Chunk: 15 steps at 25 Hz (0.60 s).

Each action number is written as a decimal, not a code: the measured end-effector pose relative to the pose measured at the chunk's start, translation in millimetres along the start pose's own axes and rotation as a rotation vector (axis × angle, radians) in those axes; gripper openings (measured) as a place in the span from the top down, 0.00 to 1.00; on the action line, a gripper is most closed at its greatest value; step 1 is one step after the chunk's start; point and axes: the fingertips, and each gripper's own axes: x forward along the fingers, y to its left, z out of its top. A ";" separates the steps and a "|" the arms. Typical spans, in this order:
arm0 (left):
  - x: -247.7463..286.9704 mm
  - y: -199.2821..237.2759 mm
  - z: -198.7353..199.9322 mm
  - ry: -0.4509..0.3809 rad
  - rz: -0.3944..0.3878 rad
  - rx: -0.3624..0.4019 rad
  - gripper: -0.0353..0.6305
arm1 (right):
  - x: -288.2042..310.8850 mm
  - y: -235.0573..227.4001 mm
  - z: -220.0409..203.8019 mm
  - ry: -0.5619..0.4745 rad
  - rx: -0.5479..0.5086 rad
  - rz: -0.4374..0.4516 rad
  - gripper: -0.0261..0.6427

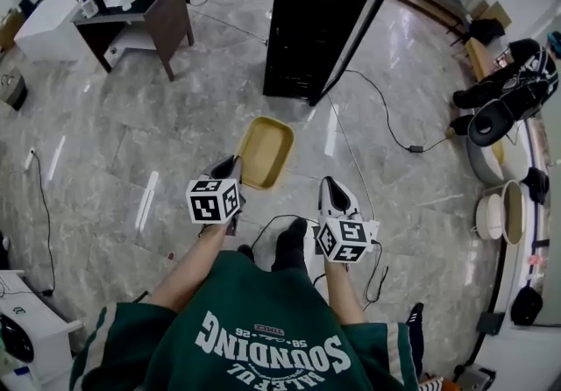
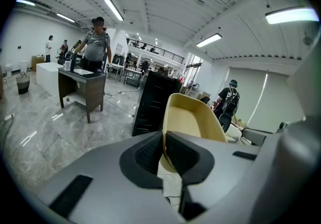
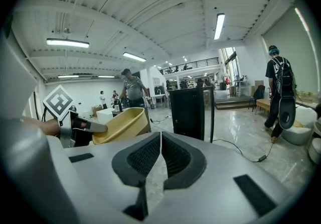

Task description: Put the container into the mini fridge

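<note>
1. One container (image 1: 264, 151), a shallow yellow tub, is held in the air over the grey floor (image 1: 114, 144). It is empty, with its open side facing the head camera.
2. Two grippers, each with one marker cube. The left gripper (image 1: 231, 163) has the near rim of the container. In the left gripper view the jaws are clamped on that rim, one pad inside the wall and one outside.
3. The right gripper (image 1: 332, 181) sits just right of the container, not touching it. In the right gripper view its jaws are pressed together with nothing between them.
4. One mini fridge (image 1: 311, 25), black, stands on the floor ahead with its door swung open to the right. The container is well apart from it, between the fridge and the person.
5. One dark desk (image 1: 145, 5) stands far left, with one white tabletop (image 1: 44, 25) beside it.
6. Black cables (image 1: 386, 113) run over the floor right of the fridge.
7. In the right gripper view one person with a backpack (image 3: 278, 92) stands far right, and one person (image 3: 131, 90) is behind the container.
</note>
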 end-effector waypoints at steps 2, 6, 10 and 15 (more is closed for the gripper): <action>2.7 -1.0 0.1 0.002 0.001 0.001 0.91 | 1.2 -2.1 -0.9 0.003 0.002 0.002 0.91; 13.6 -5.2 1.7 0.005 0.003 -0.005 0.91 | 6.9 -11.8 0.5 0.008 0.002 0.006 0.91; 24.8 -4.2 7.7 0.010 0.007 -0.003 0.91 | 20.0 -18.9 5.6 0.008 0.005 0.011 0.91; 44.0 -5.9 12.2 0.019 0.022 -0.012 0.91 | 38.3 -34.2 11.3 0.012 0.008 0.026 0.91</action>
